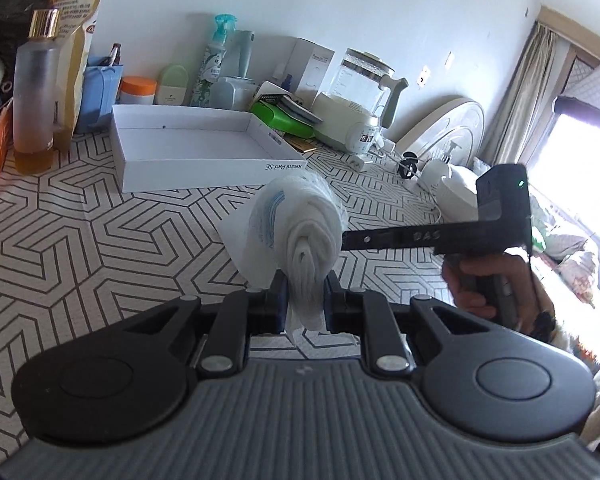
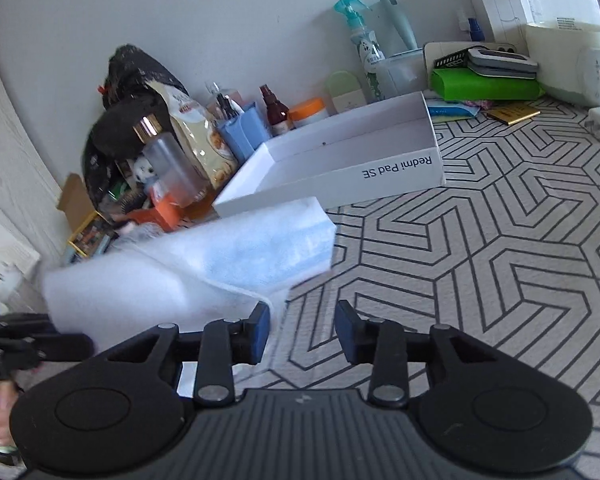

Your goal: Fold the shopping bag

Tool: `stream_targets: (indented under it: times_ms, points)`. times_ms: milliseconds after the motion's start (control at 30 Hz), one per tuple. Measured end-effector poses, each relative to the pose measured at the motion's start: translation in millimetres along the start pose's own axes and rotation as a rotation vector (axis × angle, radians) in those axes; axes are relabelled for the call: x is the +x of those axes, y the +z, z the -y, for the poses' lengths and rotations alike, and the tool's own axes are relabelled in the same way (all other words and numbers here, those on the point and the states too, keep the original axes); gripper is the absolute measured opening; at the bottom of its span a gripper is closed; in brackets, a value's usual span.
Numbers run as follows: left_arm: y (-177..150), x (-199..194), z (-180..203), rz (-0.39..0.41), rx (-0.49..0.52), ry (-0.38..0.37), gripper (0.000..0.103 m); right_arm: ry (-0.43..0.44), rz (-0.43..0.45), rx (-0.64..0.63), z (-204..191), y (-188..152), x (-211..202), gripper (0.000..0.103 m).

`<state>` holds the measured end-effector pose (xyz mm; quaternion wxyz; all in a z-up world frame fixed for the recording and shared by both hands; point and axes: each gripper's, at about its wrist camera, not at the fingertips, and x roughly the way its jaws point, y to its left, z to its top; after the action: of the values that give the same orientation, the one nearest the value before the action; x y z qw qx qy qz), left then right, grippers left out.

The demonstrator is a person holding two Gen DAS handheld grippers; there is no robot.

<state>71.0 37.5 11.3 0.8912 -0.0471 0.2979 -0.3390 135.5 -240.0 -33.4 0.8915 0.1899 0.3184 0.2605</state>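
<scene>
Grip on the shopping bag (image 1: 296, 236) rests with the left tongs (image 1: 305, 300) alone: their blue pads press on the lower end of the white, folded bundle, which stands up from the jaws, clear of the bench (image 1: 100, 248). Holding it at one end, judged from the layers showing there, keeps the folds from springing apart.

In the right wrist view the right tongs (image 2: 302, 330) stand moderately wide and hold nothing. The left pad (image 2: 260, 328) lies just beside the trailing edge of the bag (image 2: 204, 268), not pressing it; patterned bench shows between the jaws. This hand appears to be released so that it can take a new hold or smooth the bundle.

Seen from the left side, the right tongs (image 1: 352, 240) reach in sideways close to the bundle, held by a hand (image 1: 484, 280).

Farther off, an open white box (image 1: 204, 152) lies on the bench, well apart from the bag. Bottles and containers line the wall behind it.
</scene>
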Motion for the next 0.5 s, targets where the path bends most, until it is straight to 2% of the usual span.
stream_targets:
  times_ms: [100,200,300,333,400,433,500]
  points:
    - [-4.1,-1.1,20.2,-0.015,0.120,0.040,0.017,0.082,0.034,-0.175,-28.1,8.6,-25.0,0.038]
    - [-7.7,-2.6,35.7,-0.025,0.206,0.058,0.017,0.169,0.016,-0.323,-52.3,16.6,-32.9,0.046]
    - [-13.6,-3.4,51.6,-0.035,0.298,0.077,0.017,0.176,-0.026,-0.385,-65.0,21.4,-21.4,0.045]
    - [-15.6,-3.5,56.0,-0.037,0.327,0.092,0.017,0.169,-0.037,-0.405,-68.5,22.3,-16.8,0.041]
    - [-19.3,-4.0,63.3,-0.037,0.377,0.119,0.017,0.174,-0.065,-0.419,-70.7,24.2,-9.5,0.018]
    - [-20.6,-4.7,65.0,-0.035,0.393,0.127,0.017,0.180,-0.077,-0.410,-69.4,25.0,-8.5,0.001]
    - [-22.6,-6.7,67.5,-0.031,0.416,0.134,0.017,0.130,-0.069,-0.390,-64.6,27.1,-7.7,0.002]
